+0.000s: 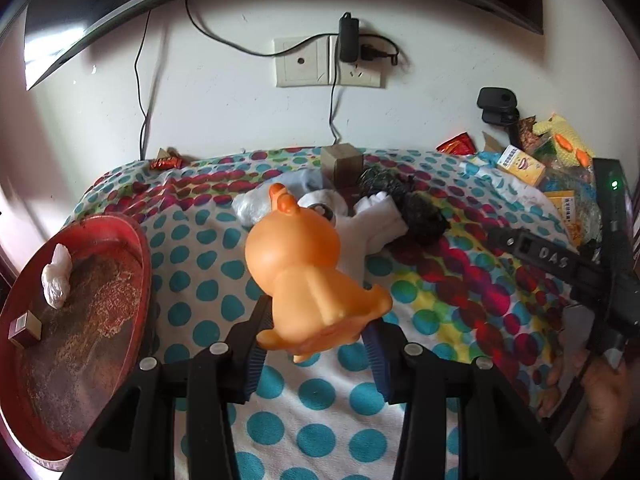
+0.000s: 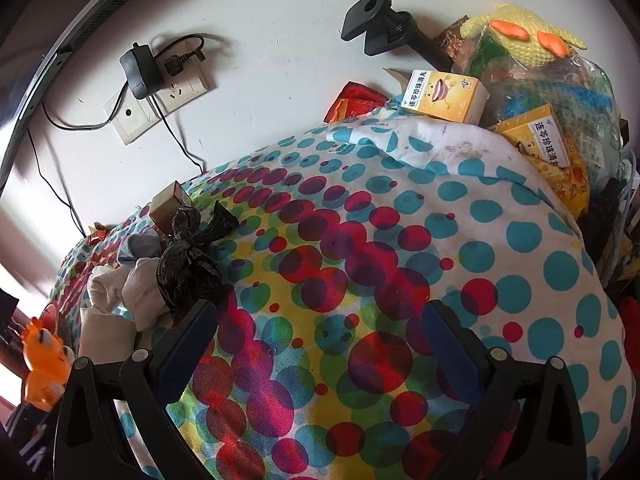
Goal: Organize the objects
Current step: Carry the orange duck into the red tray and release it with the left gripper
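We are looking at a white wall (image 1: 224,120) rising ahead of the tool, with a socket plate (image 1: 330,62) fixed to it and a black charger (image 1: 348,38) plugged in. Thin black cables (image 1: 140,80) are hanging down the wall toward the spotted cloth (image 2: 400,260), which is covering the surface beneath the tool. Above, the dark edge of a screen (image 1: 100,8) is catching daylight, and soft light is falling across the wall.

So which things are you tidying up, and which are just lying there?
Being tidied: orange rubber duck toy gripped by the left tool; round red tray.
Lying about: black plastic bag, white socks, yellow medicine boxes.
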